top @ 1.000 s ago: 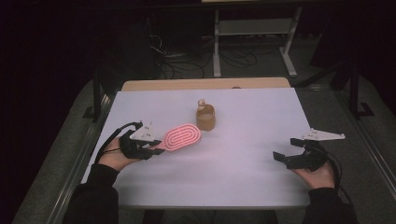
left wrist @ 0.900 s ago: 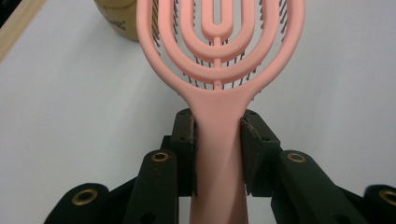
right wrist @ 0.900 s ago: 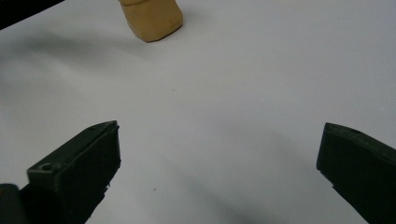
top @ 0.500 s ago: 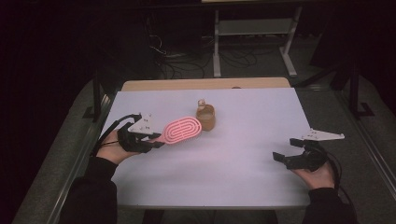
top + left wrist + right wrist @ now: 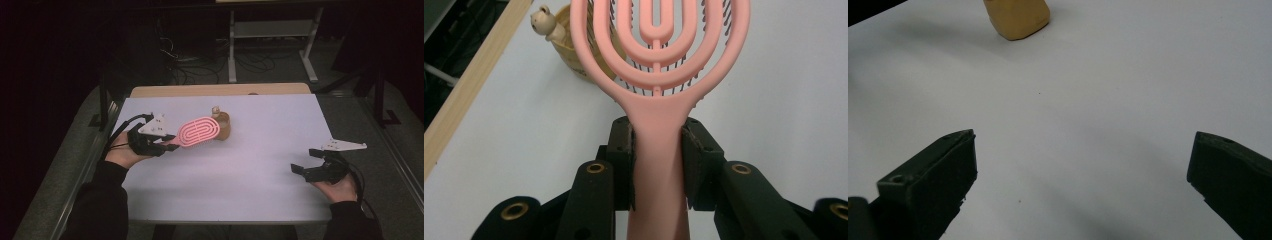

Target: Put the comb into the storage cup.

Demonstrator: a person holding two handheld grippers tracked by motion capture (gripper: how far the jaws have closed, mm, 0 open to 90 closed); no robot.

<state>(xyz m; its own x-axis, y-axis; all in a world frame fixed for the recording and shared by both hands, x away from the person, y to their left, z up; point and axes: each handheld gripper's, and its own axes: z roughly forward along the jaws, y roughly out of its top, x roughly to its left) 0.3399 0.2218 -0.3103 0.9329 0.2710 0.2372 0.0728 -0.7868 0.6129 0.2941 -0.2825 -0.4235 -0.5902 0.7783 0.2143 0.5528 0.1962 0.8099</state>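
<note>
Left claw [image 5: 658,150] grips pink brush [image 5: 659,60] by its handle; right claw [image 5: 1080,175] gapes wide

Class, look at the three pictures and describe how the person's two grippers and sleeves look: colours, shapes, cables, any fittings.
Both the left gripper and the right gripper are black, each with two blocky, flat-faced jaws. Brass-coloured rings sit in the left one's jaw arms. Each carries a pale grey three-cornered plate on top, and a black cable loops from the left one. The sleeves are dark.

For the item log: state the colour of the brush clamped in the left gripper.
Salmon pink, with dark bristles: the vented oval plastic hairbrush shows best in the left gripper view.
</note>
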